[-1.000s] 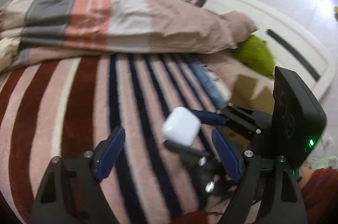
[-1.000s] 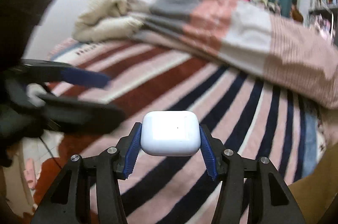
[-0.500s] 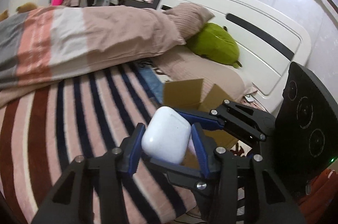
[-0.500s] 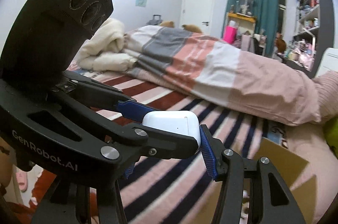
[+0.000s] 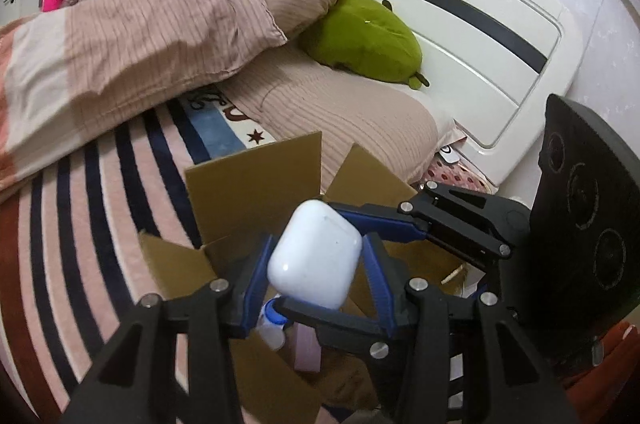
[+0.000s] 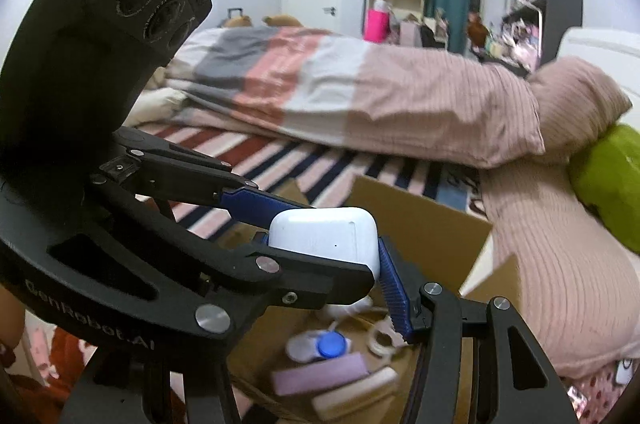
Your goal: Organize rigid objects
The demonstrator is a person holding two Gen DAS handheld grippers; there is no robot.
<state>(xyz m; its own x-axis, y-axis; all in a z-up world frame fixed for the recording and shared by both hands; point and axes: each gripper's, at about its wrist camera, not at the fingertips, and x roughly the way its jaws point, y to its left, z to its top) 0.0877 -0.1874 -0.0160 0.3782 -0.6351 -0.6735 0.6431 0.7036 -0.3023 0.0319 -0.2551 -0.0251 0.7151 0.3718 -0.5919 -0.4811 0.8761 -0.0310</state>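
Observation:
A white earbuds case (image 5: 314, 260) is held above an open cardboard box (image 5: 256, 183). My left gripper (image 5: 314, 284) has its blue pads on both sides of the case. My right gripper (image 6: 324, 268) also closes around the same case (image 6: 324, 240); its right blue pad (image 6: 394, 292) presses the case's side. The two grippers cross each other over the box (image 6: 424, 220). Inside the box lie a white-and-blue round object (image 6: 320, 346), a pink bar (image 6: 320, 376) and a tape roll (image 6: 380, 338).
The box sits on a striped bedspread (image 5: 80, 203). A folded quilt (image 5: 140, 35), beige pillows (image 5: 348, 111) and a green plush (image 5: 368, 35) lie behind it. The white headboard (image 5: 480, 35) is to the right.
My left gripper went from open beside the case to shut on it. Both grippers carried the case from over the bedspread to above the open box.

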